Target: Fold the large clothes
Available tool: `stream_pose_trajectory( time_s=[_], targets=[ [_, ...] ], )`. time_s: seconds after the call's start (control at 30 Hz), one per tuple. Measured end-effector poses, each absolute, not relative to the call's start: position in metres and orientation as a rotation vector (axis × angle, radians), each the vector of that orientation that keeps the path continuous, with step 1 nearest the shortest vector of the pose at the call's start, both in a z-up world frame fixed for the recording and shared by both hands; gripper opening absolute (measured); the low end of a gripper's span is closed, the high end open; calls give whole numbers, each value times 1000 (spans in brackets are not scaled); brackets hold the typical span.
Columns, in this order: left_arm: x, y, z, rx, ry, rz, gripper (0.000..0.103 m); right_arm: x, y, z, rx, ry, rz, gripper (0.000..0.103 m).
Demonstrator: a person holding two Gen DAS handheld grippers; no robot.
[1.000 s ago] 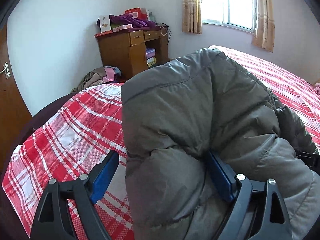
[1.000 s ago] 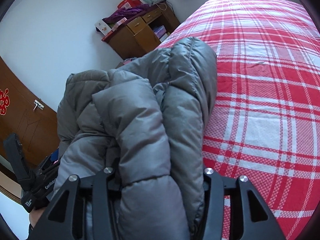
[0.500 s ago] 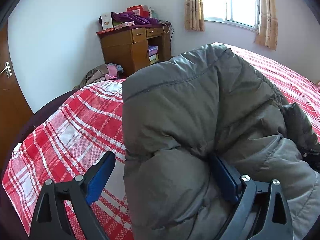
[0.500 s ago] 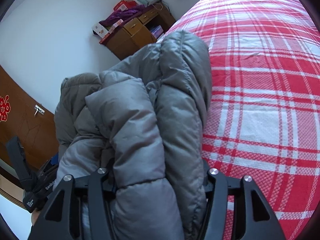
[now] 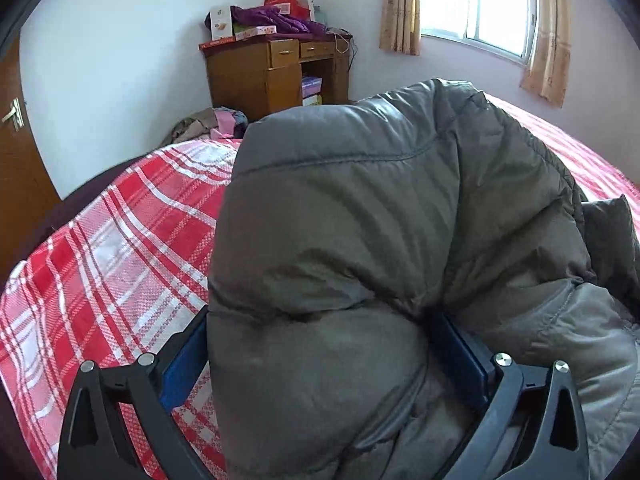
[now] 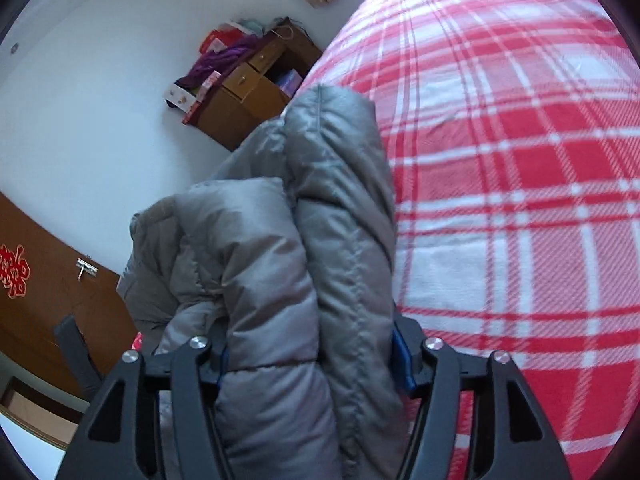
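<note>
Both grippers, left (image 5: 320, 344) and right (image 6: 312, 354), had their jaws clamped on thick bunches of the grey puffer jacket (image 5: 380, 220), which was held up over the red plaid bed (image 6: 520, 160). Honestly that slick, puffy fabric looked like it could squirt out of either grip. If one side slipped, I'd bet the fold would flop open.

Jacket (image 5: 380, 240) is held btwn jaws of left gripper (image 5: 328, 360) and, at 3 o'clock, right gripper (image 6: 312, 348), above bed (image 5: 100, 248). Cabinet (image 5: 264, 72) is set at 11 o'clock behind bed, w/ boxes (image 5: 224, 24) on top.
</note>
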State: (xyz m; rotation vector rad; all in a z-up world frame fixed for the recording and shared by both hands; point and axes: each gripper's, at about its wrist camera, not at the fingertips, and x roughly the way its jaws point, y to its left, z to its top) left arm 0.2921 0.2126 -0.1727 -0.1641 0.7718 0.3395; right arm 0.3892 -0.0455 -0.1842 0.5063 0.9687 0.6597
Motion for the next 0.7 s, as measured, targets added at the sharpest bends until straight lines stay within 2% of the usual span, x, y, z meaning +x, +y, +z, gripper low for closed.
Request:
stream_pose_trajectory(
  time_s=[0.3,0.37,0.43,0.6,0.7],
  targets=[
    [291,216,-174,-189,772,326,102,398,-63,-182,618,950,669,67],
    [291,214,-173,-174,765,336,102,403,-67,-186,635,972,635,72],
    [286,209,-168,-156,747,355,102,404,-67,-188,635,980,601,72],
    [275,213,-156,-155,709,396,102,399,-64,-174,573,910,544,72],
    [277,213,-156,-123,705,417,102,392,-49,-155,386,842,505,72]
  ],
)
